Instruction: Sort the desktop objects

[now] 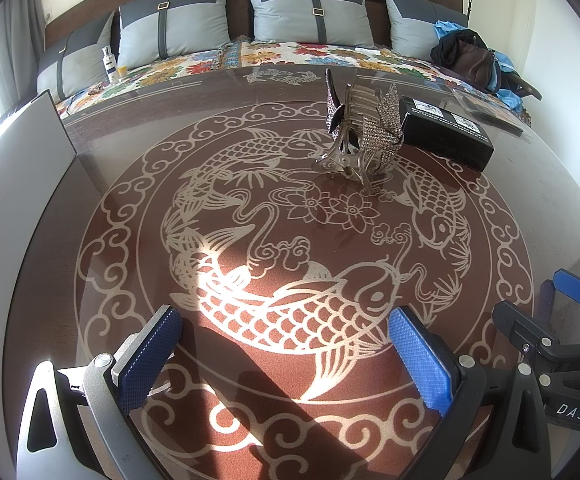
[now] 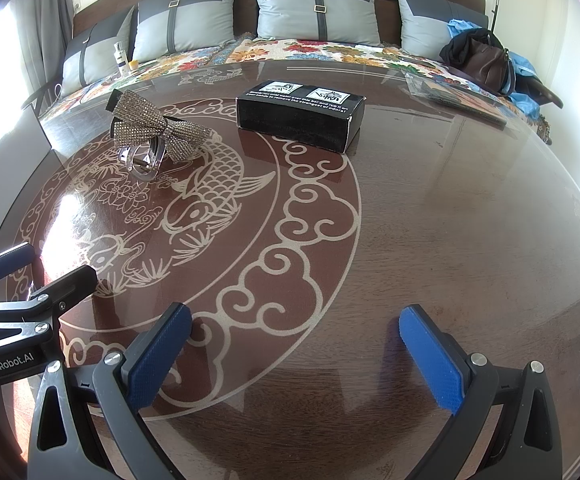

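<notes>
A rhinestone bow hair clip (image 1: 360, 132) stands on the glass-topped table (image 1: 89, 200), far ahead of my left gripper (image 1: 285, 322). A black box with white labels (image 1: 446, 132) lies just right of the clip. In the right wrist view the clip (image 2: 153, 132) is at the far left and the box (image 2: 302, 114) is ahead at centre. My right gripper (image 2: 298, 320) is open and empty near the table's front. My left gripper is open and empty too. Each gripper shows at the edge of the other's view.
The table has a koi and cloud pattern under glass. A white board (image 1: 21, 152) stands at the left edge. Behind the table is a sofa with grey cushions (image 1: 306, 12), a small bottle (image 1: 109, 64), a brown bag (image 1: 474, 60) and a flat packet (image 2: 458, 98).
</notes>
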`<action>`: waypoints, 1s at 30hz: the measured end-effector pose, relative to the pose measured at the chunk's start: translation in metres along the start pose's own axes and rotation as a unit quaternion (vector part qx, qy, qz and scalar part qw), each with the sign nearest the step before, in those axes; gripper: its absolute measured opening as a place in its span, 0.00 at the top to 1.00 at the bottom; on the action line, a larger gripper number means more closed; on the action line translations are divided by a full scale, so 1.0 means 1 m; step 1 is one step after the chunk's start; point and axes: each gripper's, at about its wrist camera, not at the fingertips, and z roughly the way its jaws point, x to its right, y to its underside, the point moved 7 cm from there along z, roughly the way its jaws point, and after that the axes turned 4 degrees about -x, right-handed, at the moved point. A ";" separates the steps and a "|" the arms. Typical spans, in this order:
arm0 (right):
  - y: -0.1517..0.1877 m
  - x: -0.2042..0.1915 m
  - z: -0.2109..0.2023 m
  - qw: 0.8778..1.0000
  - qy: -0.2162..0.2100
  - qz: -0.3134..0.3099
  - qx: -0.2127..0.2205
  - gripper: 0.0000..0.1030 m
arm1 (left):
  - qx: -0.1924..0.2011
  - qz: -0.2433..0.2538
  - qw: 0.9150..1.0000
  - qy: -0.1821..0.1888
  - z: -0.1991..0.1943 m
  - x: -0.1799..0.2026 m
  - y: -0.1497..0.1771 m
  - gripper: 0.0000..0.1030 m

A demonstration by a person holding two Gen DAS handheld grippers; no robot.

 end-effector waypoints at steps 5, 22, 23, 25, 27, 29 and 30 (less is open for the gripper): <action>-0.001 0.000 0.001 1.000 0.000 0.000 0.000 0.00 | 0.000 0.000 1.000 0.000 0.000 0.000 -0.002 0.00; -0.001 0.000 0.001 1.000 0.000 0.000 0.000 0.00 | 0.000 0.000 1.000 0.000 0.000 0.000 -0.003 0.00; -0.001 0.000 0.001 1.000 0.000 0.000 0.000 0.00 | 0.000 0.000 1.000 0.000 0.000 0.000 -0.001 0.00; -0.001 0.000 0.001 1.000 0.000 0.000 0.000 0.00 | 0.000 0.000 1.000 0.000 0.000 0.000 0.001 0.00; -0.001 0.000 0.001 1.000 0.000 0.000 0.000 0.00 | 0.000 0.000 1.000 0.000 0.000 0.000 -0.004 0.00; -0.001 0.000 0.001 1.000 0.000 0.000 0.000 0.00 | 0.000 0.000 1.000 0.000 0.000 0.000 -0.003 0.00; -0.001 0.000 0.001 1.000 0.000 0.000 0.000 0.00 | 0.000 0.000 1.000 0.000 0.000 0.000 -0.005 0.00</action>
